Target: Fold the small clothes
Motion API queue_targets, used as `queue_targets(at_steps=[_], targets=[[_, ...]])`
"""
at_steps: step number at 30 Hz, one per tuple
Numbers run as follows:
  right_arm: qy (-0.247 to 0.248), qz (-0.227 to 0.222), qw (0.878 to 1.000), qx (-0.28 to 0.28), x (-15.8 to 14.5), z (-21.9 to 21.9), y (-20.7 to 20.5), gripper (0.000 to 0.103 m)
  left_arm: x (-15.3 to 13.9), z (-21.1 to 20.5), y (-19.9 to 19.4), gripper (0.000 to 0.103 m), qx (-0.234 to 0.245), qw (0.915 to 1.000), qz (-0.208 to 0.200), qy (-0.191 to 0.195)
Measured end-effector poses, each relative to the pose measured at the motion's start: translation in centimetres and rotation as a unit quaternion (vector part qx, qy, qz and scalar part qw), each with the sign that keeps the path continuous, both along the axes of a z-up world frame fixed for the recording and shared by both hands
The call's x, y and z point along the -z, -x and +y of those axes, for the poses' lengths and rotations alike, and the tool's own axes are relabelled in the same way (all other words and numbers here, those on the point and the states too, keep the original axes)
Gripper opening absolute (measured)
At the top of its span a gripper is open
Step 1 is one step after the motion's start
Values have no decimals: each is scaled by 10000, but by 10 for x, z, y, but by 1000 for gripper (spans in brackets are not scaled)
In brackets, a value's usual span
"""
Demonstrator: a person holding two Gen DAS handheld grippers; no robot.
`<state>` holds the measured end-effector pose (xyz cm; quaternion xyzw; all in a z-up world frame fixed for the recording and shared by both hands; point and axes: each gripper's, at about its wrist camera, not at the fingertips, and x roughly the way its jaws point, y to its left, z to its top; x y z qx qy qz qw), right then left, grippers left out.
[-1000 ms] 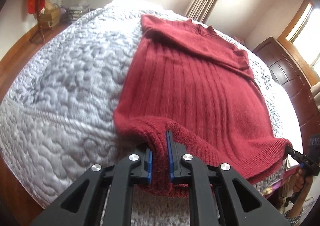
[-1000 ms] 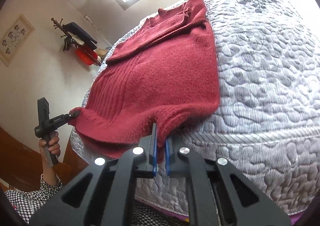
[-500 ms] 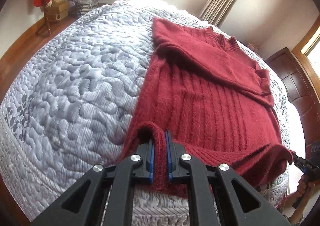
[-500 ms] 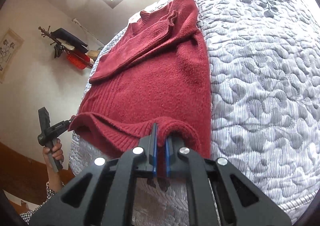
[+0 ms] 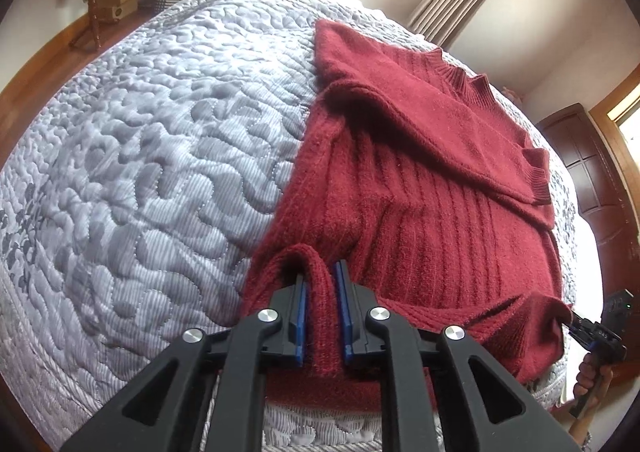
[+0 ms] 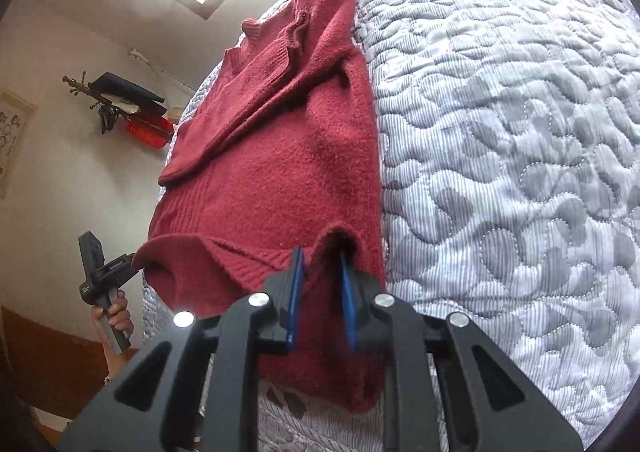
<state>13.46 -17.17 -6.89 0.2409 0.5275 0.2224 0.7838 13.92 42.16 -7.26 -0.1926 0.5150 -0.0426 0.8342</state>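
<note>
Sweater (image 5: 400,220) lying on bed (image 5: 160,152), sleeves already folded in, hem corners being pinched by left hand-held gripper (image 5: 320,312) and right hand-held gripper (image 6: 320,292), bottom-to-top fold remaining.

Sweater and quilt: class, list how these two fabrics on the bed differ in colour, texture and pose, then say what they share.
1. The sweater is dark red; the quilt is pale grey-white.
2. The sweater is ribbed knit; the quilt has swirled stitching.
3. The sweater's hem is lifted, pinched by the left tool and right tool; the quilt lies spread flat.
Both are soft fabric on the bed.
</note>
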Motion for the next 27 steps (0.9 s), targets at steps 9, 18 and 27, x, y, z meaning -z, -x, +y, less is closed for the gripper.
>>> queue_targets(at_steps=[9,18,27], targets=[[703,-672,9952,-124,-36,-16,19,51,-62,31,37,83,-550,9892,-1004,-911],[1073,-835,9852,-1042,-36,37,9,60,-54,-21,19,84,751,9735,-1186,-1804],[1925,-958,9672,-1355,-15,63,-1,80,-17,-47,-13,84,1224,9580,-871,-2444]])
